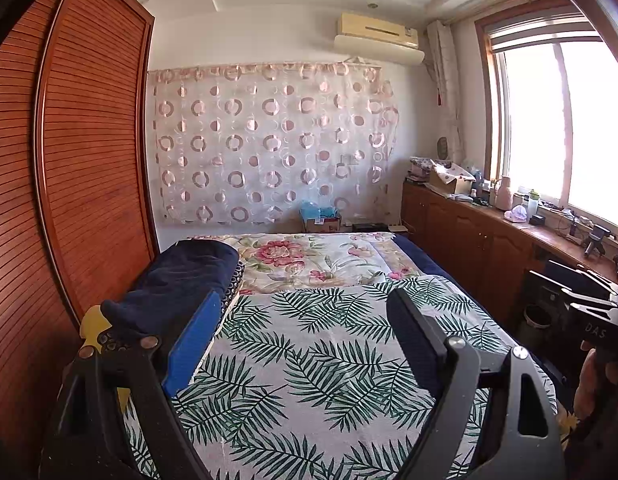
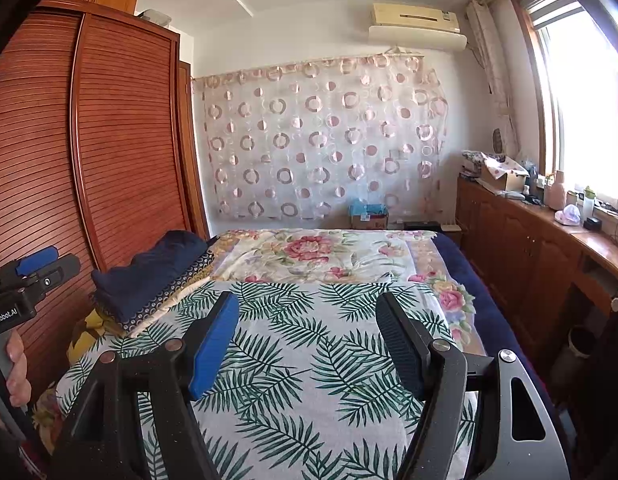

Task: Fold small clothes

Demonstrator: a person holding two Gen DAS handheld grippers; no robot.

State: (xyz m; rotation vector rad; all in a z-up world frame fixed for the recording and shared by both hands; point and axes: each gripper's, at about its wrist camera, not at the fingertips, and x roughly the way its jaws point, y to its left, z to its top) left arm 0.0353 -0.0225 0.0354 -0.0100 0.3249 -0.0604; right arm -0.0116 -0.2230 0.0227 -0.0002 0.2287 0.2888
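A stack of folded clothes lies at the bed's left edge, a navy garment (image 1: 189, 272) on top of a dotted dark one (image 2: 169, 292); the navy garment also shows in the right wrist view (image 2: 149, 276). My left gripper (image 1: 305, 308) is open and empty, held above the leaf-print sheet (image 1: 309, 360), just right of the stack. My right gripper (image 2: 309, 312) is open and empty above the same sheet (image 2: 309, 380). The left gripper also shows at the left edge of the right wrist view (image 2: 41, 266), beside the stack.
A floral blanket (image 1: 309, 256) covers the far half of the bed. A slatted wooden wardrobe (image 1: 89, 140) stands close on the left. A wooden cabinet (image 1: 489, 240) with clutter runs under the window on the right. A yellow item (image 1: 93, 320) lies under the stack.
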